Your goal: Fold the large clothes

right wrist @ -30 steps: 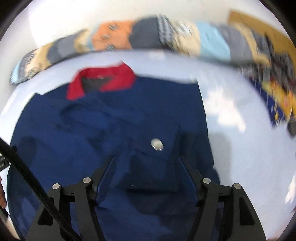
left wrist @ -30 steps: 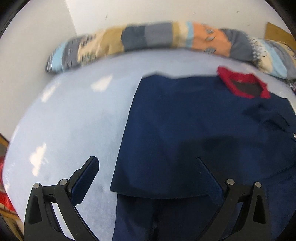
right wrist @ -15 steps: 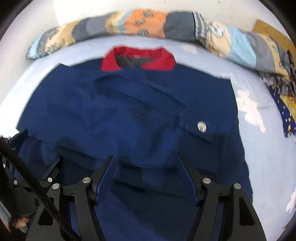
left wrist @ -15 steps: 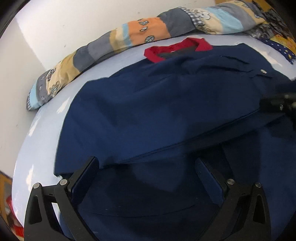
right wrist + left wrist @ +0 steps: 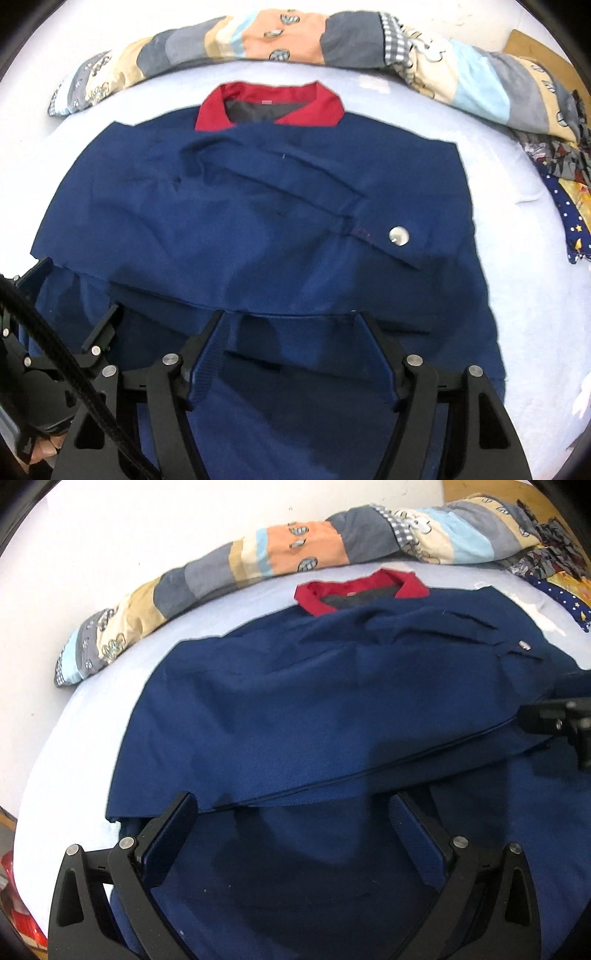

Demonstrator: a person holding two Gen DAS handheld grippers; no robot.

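A navy jacket (image 5: 325,709) with a red collar (image 5: 362,590) lies flat on a pale blue bed, sleeves folded across its front. It also shows in the right wrist view (image 5: 258,221), with its red collar (image 5: 269,107) and a silver snap (image 5: 398,235) on a cuff. My left gripper (image 5: 295,812) is open over the lower left part of the jacket. My right gripper (image 5: 293,325) is open over the lower middle, just below a folded edge. Neither holds cloth. The right gripper's tip shows at the right edge of the left wrist view (image 5: 561,716).
A rolled patchwork quilt (image 5: 280,37) runs along the far side of the bed against a white wall. More patterned fabric (image 5: 569,184) lies at the right. The pale blue sheet (image 5: 74,738) shows left of the jacket. A red object (image 5: 18,915) sits beyond the bed's left edge.
Both grippers have swung in over the jacket's lower part and steadied. The left view turned right, so the jacket fills it.
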